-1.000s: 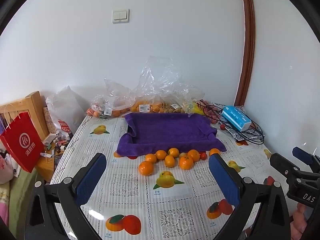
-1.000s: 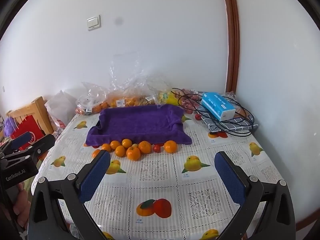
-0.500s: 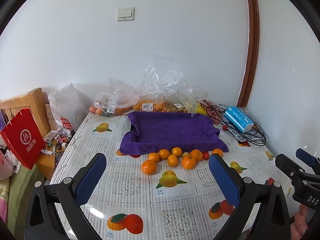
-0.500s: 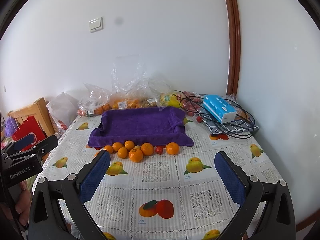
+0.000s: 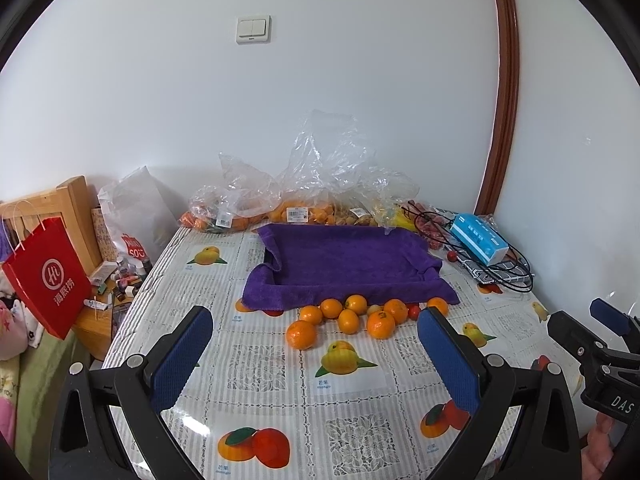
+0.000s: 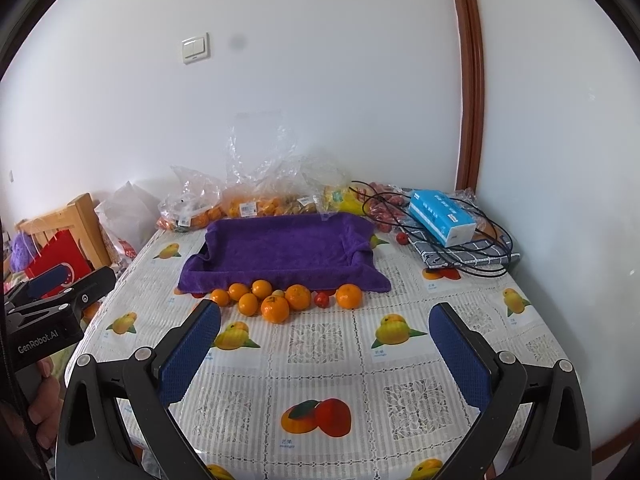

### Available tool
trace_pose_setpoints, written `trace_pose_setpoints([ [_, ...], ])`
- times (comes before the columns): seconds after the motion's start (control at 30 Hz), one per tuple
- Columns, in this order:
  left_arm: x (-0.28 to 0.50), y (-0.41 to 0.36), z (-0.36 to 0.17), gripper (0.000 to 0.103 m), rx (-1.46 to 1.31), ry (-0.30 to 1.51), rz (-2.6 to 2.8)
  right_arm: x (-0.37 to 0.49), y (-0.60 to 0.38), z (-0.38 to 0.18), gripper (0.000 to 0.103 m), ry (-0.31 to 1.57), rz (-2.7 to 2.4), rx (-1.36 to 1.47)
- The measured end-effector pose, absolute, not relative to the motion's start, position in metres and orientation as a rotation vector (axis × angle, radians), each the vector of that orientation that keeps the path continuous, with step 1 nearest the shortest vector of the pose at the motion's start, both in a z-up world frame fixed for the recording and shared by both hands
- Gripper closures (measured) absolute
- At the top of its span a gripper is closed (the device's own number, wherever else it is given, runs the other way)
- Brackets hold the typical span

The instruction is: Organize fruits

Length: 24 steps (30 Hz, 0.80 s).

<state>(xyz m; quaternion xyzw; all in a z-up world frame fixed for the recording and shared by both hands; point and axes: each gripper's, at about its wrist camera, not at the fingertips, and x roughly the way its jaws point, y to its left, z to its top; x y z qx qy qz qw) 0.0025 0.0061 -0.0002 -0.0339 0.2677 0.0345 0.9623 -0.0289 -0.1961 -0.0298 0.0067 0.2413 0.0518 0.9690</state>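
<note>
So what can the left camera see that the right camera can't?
Only the left wrist view shows the whole red paper bag with its white logo, and the right gripper at its edge. Only the right wrist view shows the left gripper and a fuzzy purple thing by the wooden chair. Both show the purple towel tray, the loose oranges before it, the blue tissue box and the light switch.

We see our right gripper (image 6: 324,344) spread wide above the tablecloth (image 6: 320,360). Oranges (image 6: 280,300) cluster just before the purple towel (image 6: 280,248); one small red fruit (image 6: 321,299), possibly a tomato, sits among them.
</note>
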Motion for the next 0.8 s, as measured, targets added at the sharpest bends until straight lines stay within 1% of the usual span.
trace_pose_setpoints([
  [0.8, -0.0019, 0.0110, -0.0031, 0.000, -0.086, 0.541, 0.074, -0.0284, -0.1930, -0.0268, 0.000, 0.476, 0.114, 0.009],
])
